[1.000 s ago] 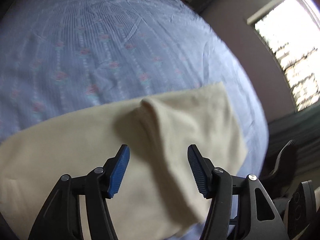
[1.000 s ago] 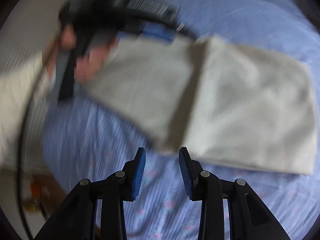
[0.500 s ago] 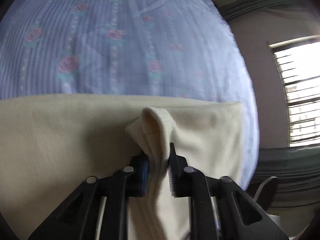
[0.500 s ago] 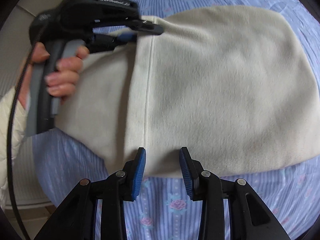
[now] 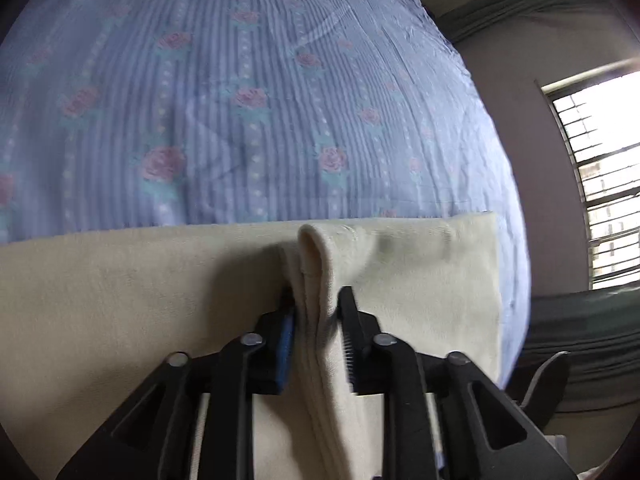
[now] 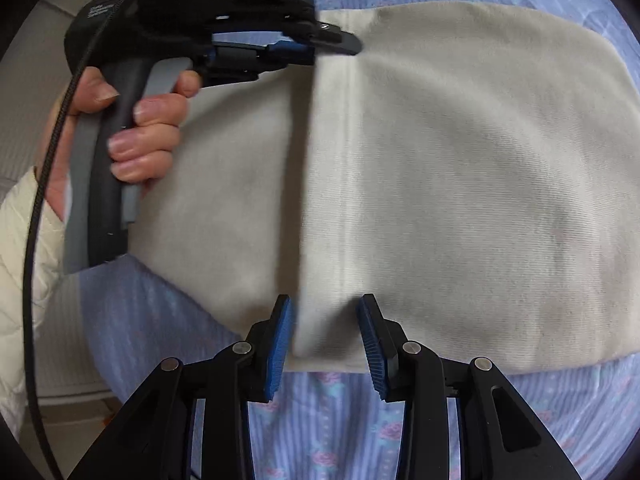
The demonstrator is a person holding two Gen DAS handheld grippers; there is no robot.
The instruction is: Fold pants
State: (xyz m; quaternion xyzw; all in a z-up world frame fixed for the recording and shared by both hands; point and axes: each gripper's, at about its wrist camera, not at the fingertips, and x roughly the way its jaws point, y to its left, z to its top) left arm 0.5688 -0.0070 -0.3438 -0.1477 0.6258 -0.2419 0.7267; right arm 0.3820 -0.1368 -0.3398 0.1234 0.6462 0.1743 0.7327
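The left tool pinches a raised ridge of the cream pants, which lie on the bed. The right tool stands open astride their near edge, gripping nothing. A fold looks in hand; next the right tool probably should close there.

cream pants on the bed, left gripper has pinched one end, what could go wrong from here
The left gripper clamps only a narrow pinched ridge of the cream fleece pants, so a pull may slip it loose.

The right gripper is open with its fingers astride the near edge; lifting now would raise one side only and skew the fold.

Dragging the cloth may wrinkle the blue floral bedsheet underneath.
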